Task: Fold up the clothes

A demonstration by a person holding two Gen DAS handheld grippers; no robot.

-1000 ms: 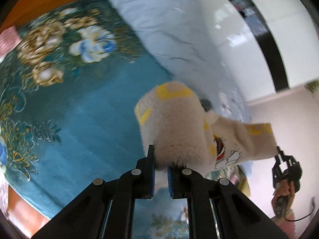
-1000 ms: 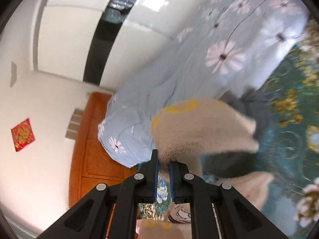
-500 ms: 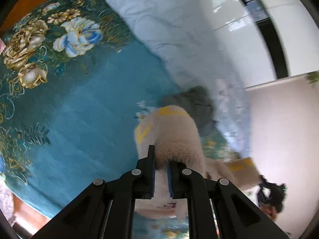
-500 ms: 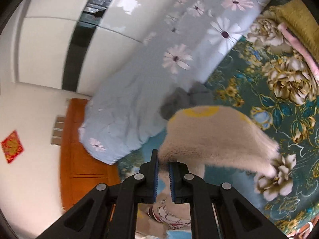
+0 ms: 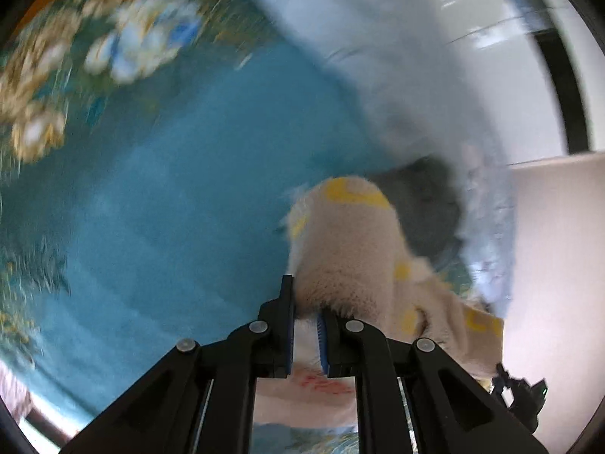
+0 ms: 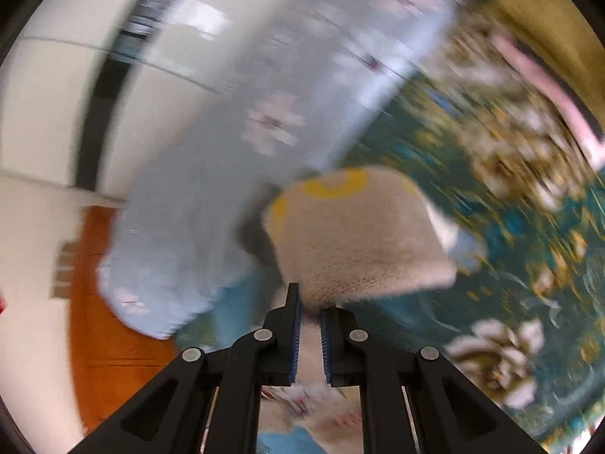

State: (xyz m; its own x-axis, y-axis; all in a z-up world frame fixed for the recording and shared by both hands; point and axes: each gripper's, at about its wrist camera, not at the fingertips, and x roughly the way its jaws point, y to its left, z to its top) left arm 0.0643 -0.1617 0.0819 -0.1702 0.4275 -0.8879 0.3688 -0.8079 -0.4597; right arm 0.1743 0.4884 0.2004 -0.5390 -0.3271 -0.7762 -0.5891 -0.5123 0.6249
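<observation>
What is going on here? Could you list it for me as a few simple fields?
Setting: bed with a teal flowered bedspread
Garment: fuzzy beige sweater with yellow marks
Left gripper: shut on the sweater's edge
Right gripper: shut on another edge of the sweater
Nearby: light blue flowered quilt, dark grey cloth behind the sweater
Image quality: both views blurred by motion

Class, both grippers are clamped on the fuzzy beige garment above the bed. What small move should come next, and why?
Probably lower both grippers together toward the teal bedspread. The left gripper and right gripper each pinch an edge of the beige garment, which hangs in the air, so it needs laying flat before any fold.
</observation>
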